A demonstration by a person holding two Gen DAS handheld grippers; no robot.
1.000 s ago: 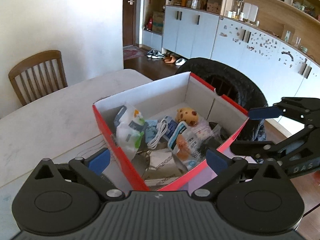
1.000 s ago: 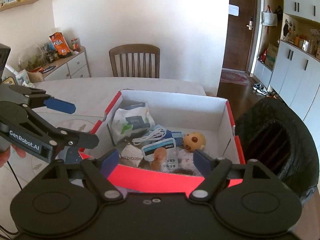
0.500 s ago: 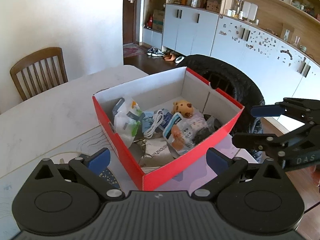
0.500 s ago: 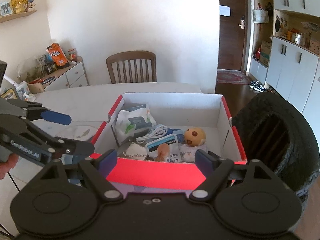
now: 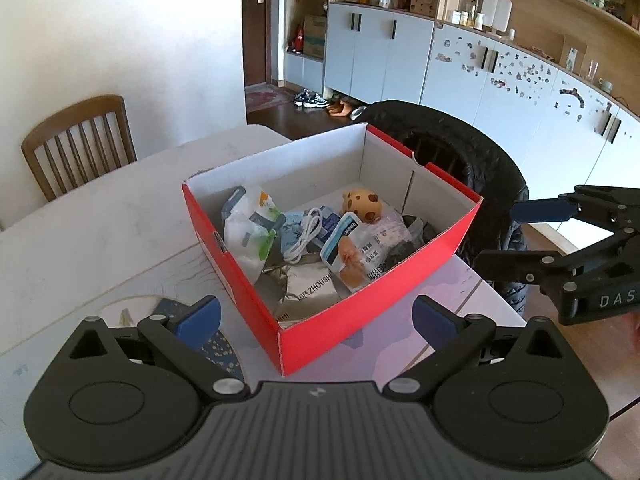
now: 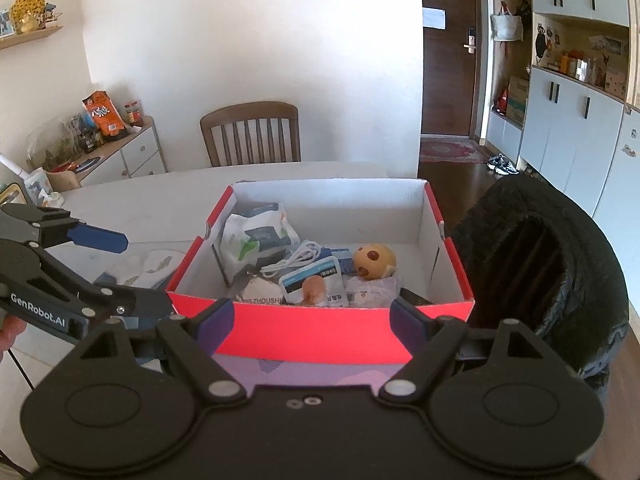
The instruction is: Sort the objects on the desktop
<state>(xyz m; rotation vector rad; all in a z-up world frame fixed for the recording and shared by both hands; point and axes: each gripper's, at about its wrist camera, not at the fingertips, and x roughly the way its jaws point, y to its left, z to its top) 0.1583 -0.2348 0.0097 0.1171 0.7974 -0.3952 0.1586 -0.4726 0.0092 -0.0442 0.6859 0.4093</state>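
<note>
Red box [image 5: 372,304] on table [image 5: 100,216], long axis seemingly toward chair [image 6: 250,134]; left tongs [image 5: 316,316] and right tongs [image 6: 312,320] apart, empty.

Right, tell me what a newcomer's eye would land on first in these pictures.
The red box in the middle of the pale table grabs the eye first, its white inside heaped with packets, a coiled white cable and a spotted yellow ball toy. Next come the two open, empty hand-held grippers, the left hand-held gripper and right hand-held gripper, poised at the near side. A black padded jacket drapes a chair right of the box.
</note>
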